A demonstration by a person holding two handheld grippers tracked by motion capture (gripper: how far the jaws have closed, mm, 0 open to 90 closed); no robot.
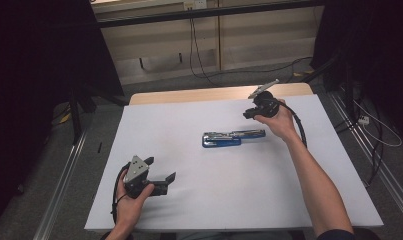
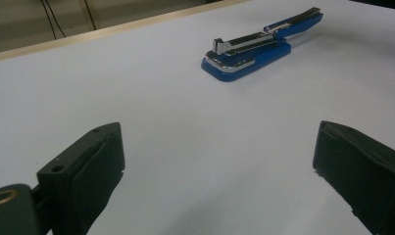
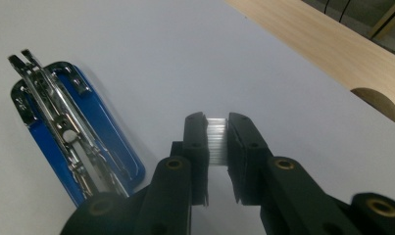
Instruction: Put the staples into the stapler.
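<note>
A blue stapler (image 1: 233,137) lies swung open flat on the white table top (image 1: 199,200), its chrome staple channel facing up; it also appears in the left gripper view (image 2: 249,51) and close by in the right gripper view (image 3: 72,142). My right gripper (image 1: 246,115) hovers just right of and beyond the stapler. It is shut on a short silvery strip of staples (image 3: 216,139), pinched between its pads (image 3: 197,142). My left gripper (image 1: 161,170) rests near the table's front left, pointing toward the stapler. Its jaws stand wide open (image 2: 219,156) with nothing between them.
A bare wooden strip (image 1: 189,95) runs along the table's far edge, with a round hole (image 3: 376,103) in it near the right gripper. Cables (image 1: 199,55) hang on the floor beyond the table. Dark stands flank both sides.
</note>
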